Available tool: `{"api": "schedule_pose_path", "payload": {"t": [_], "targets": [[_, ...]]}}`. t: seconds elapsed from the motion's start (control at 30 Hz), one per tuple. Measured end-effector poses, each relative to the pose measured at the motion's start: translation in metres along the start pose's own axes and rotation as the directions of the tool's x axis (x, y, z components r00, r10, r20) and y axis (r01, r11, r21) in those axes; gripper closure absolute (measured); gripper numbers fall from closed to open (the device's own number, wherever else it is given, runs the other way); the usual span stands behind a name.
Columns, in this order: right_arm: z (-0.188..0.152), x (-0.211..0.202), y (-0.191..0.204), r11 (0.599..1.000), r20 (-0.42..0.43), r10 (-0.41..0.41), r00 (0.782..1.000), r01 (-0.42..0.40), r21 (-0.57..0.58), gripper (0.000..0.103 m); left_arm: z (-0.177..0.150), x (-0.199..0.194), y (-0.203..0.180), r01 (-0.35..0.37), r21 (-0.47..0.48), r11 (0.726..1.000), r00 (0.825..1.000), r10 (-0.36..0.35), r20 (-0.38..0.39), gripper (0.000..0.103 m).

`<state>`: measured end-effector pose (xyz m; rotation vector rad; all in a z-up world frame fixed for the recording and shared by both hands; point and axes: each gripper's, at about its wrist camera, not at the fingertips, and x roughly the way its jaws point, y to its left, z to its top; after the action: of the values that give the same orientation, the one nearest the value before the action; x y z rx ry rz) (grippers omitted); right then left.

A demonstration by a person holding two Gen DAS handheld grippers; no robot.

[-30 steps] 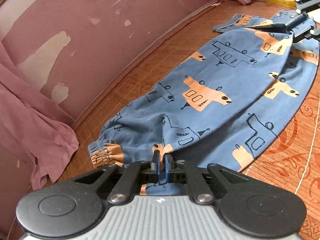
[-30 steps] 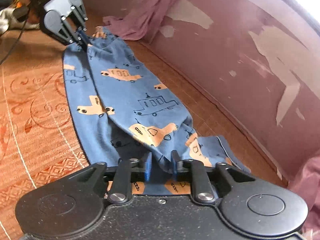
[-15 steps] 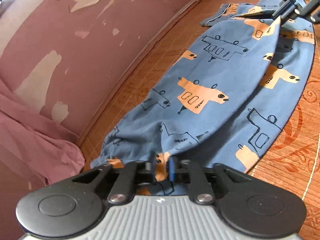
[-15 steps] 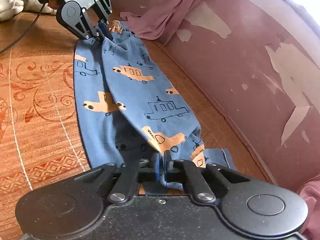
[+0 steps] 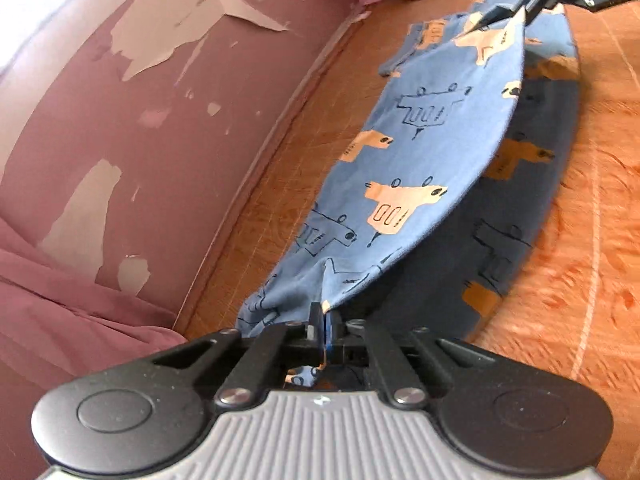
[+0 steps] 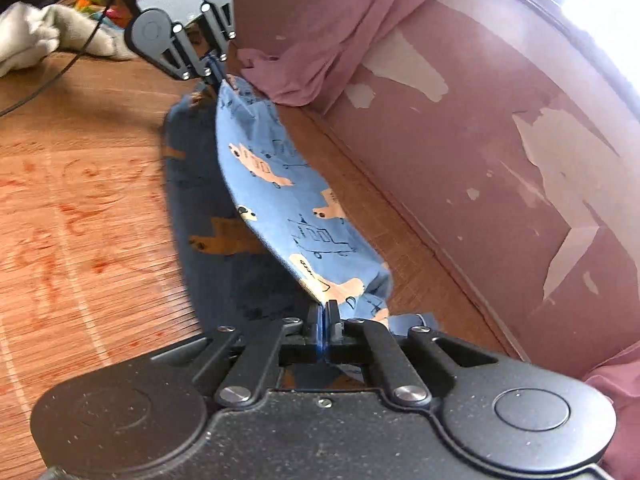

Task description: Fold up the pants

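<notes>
Pants (image 5: pixel 412 184) stretched btwn both clamped grippers.

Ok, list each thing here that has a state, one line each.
Pants: upper leg lifted and stretched between both grippers, lower leg flat on the mat.
Left gripper: shut on the pants.
Right gripper: shut on the pants.
Mat: lying flat.
Pink curtain: bunched against the wall.
</notes>
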<state>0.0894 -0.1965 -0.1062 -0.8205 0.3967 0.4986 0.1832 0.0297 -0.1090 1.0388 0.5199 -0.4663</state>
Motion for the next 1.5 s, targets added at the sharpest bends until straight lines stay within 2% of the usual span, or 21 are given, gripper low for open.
{"api": "schedule_pose_path", "payload": {"t": [0.13, 0.3, 0.4, 0.43, 0.47, 0.53, 0.57, 0.6, 0.63, 0.7, 0.73, 0.8, 0.93, 1.0, 1.03, 1.1, 1.17, 1.27, 1.33, 1.4, 1.5], "targets": [[-0.004, -0.008, 0.013, 0.999, -0.021, 0.039, 0.999, -0.039, -0.004, 0.103, -0.006, -0.007, -0.014, 0.036, 0.047, 0.998, 0.999, -0.036, -0.003, 0.102], [-0.013, 0.006, 0.024, 0.997, -0.074, 0.064, 0.995, -0.061, 0.036, 0.103, -0.013, 0.011, -0.030, 0.054, 0.056, 0.997, 0.997, -0.051, -0.051, 0.102], [-0.015, 0.013, 0.025, 0.995, -0.103, 0.079, 0.992, -0.072, 0.069, 0.100, -0.016, 0.019, -0.031, 0.092, 0.048, 0.995, 0.993, -0.088, -0.078, 0.102], [-0.015, 0.012, 0.023, 0.993, -0.106, 0.089, 0.990, -0.079, 0.093, 0.090, -0.017, 0.020, -0.029, 0.097, 0.048, 0.994, 0.992, -0.093, -0.081, 0.102], [-0.016, 0.009, 0.020, 0.990, -0.105, 0.091, 0.990, -0.079, 0.116, 0.086, -0.016, 0.020, -0.026, 0.109, 0.032, 0.994, 0.991, -0.106, -0.088, 0.099], [-0.017, 0.002, 0.005, 0.979, -0.096, 0.102, 0.990, -0.083, 0.189, 0.066, -0.014, 0.016, -0.016, 0.147, -0.055, 0.988, 0.984, -0.152, -0.091, 0.089], [-0.018, -0.003, -0.004, 0.968, -0.093, 0.105, 0.990, -0.080, 0.237, 0.061, -0.012, 0.015, -0.010, 0.162, -0.105, 0.981, 0.981, -0.171, -0.090, 0.080], [-0.018, -0.005, -0.015, 0.957, -0.095, 0.095, 0.991, -0.065, 0.281, 0.049, -0.008, 0.013, -0.003, 0.170, -0.166, 0.971, 0.979, -0.185, -0.084, 0.071], [-0.020, -0.008, -0.025, 0.947, -0.102, 0.074, 0.992, -0.038, 0.318, 0.040, -0.002, 0.009, 0.003, 0.175, -0.237, 0.956, 0.978, -0.196, -0.068, 0.065], [-0.023, -0.010, -0.047, 0.925, -0.119, 0.030, 0.992, 0.018, 0.381, 0.029, 0.008, 0.004, 0.017, 0.182, -0.373, 0.910, 0.979, -0.205, -0.022, 0.039], [-0.024, -0.008, -0.061, 0.908, -0.131, 0.009, 0.991, 0.047, 0.416, 0.022, 0.015, 0.006, 0.023, 0.173, -0.428, 0.887, 0.981, -0.193, -0.003, 0.036], [-0.024, 0.002, -0.085, 0.877, -0.163, -0.030, 0.986, 0.104, 0.468, 0.018, 0.028, 0.013, 0.033, 0.159, -0.520, 0.839, 0.985, -0.173, 0.021, 0.030], [-0.017, 0.042, -0.126, 0.819, -0.252, -0.067, 0.965, 0.197, 0.539, 0.012, 0.052, 0.040, 0.047, 0.193, -0.678, 0.709, 0.979, -0.187, 0.083, 0.029], [-0.018, 0.065, -0.146, 0.765, -0.276, -0.019, 0.961, 0.191, 0.615, 0.012, 0.063, 0.049, 0.046, 0.227, -0.716, 0.660, 0.972, -0.204, 0.120, 0.028], [-0.019, 0.080, -0.158, 0.726, -0.284, 0.026, 0.958, 0.178, 0.665, 0.012, 0.069, 0.053, 0.044, 0.246, -0.721, 0.647, 0.967, -0.216, 0.137, 0.028], [-0.025, 0.106, -0.175, 0.664, -0.291, 0.109, 0.951, 0.148, 0.733, 0.014, 0.082, 0.060, 0.039, 0.288, -0.707, 0.646, 0.956, -0.243, 0.167, 0.028], [-0.028, 0.126, -0.192, 0.610, -0.296, 0.184, 0.937, 0.127, 0.782, 0.020, 0.096, 0.065, 0.033, 0.347, -0.693, 0.632, 0.936, -0.285, 0.209, 0.027], [-0.033, 0.150, -0.213, 0.540, -0.302, 0.275, 0.913, 0.113, 0.834, 0.028, 0.109, 0.069, 0.021, 0.426, -0.697, 0.577, 0.900, -0.348, 0.262, 0.024], [-0.033, 0.163, -0.225, 0.519, -0.313, 0.306, 0.899, 0.118, 0.846, 0.032, 0.115, 0.075, 0.013, 0.465, -0.715, 0.521, 0.875, -0.394, 0.282, 0.024], [-0.028, 0.172, -0.230, 0.515, -0.327, 0.339, 0.882, 0.117, 0.849, 0.034, 0.119, 0.081, 0.005, 0.484, -0.734, 0.477, 0.857, -0.430, 0.285, 0.029], [-0.019, 0.189, -0.227, 0.535, -0.354, 0.403, 0.844, 0.096, 0.840, 0.035, 0.128, 0.090, -0.006, 0.480, -0.748, 0.459, 0.849, -0.460, 0.262, 0.039]]}}
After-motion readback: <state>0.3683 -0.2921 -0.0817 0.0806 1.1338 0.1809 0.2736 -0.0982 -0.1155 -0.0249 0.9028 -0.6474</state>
